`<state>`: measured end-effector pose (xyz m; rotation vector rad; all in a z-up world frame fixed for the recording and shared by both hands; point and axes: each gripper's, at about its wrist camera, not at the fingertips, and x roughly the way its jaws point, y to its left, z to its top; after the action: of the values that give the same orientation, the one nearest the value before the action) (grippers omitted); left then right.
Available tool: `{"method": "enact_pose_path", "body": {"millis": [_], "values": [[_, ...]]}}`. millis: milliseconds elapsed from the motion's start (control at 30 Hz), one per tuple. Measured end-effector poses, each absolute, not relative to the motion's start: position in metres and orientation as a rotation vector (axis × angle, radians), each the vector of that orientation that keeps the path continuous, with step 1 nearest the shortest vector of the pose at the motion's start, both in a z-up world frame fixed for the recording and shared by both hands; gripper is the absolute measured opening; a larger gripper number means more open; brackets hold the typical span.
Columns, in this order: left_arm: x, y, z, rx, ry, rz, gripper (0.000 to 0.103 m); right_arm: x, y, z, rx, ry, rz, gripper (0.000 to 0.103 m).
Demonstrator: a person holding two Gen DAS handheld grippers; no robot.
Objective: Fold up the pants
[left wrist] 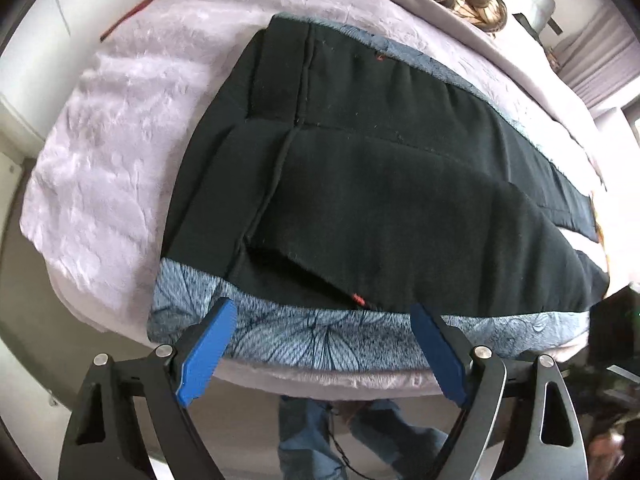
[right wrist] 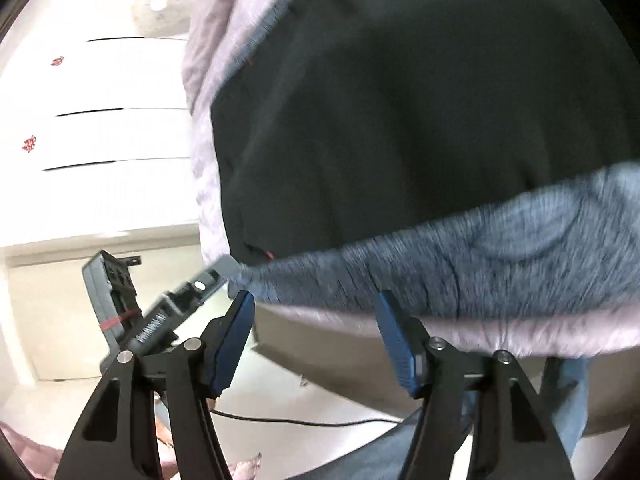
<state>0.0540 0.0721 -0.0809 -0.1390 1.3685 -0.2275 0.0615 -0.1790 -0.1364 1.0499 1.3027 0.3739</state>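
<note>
You are holding both the left gripper (left wrist: 324, 308) and right gripper (right wrist: 316, 300) wide apart and empty near the black pants (left wrist: 380, 184), whose far leg is showing only in the left view.

Black pants (left wrist: 380, 184) lie on a blue leaf-patterned mat (left wrist: 304, 340) (over a pale lilac blanket (left wrist: 112, 168)).

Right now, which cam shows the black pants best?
Left wrist view: the black pants lie sharp, seams and waistband end visible on the blue patterned blanket. Right wrist view shows them only as a blurred, cropped dark mass.
</note>
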Motion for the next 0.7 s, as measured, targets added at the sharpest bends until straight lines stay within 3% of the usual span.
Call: {"method": "enact_pose_path", "body": {"millis": [167,400,700], "values": [[0.04,0.083,-0.086,-0.171,1.384,-0.199,0.09,0.044,-0.182,-0.159,1.066,1.328,0.333,0.067],[0.027,0.094,-0.096,-0.186,1.424,-0.196,0.09,0.056,-0.191,-0.163,1.152,1.217,0.352,0.067],[0.034,0.076,-0.097,-0.448,1.45,-0.326,0.09,0.078,-0.189,-0.118,1.195,1.08,0.433,0.067]]}}
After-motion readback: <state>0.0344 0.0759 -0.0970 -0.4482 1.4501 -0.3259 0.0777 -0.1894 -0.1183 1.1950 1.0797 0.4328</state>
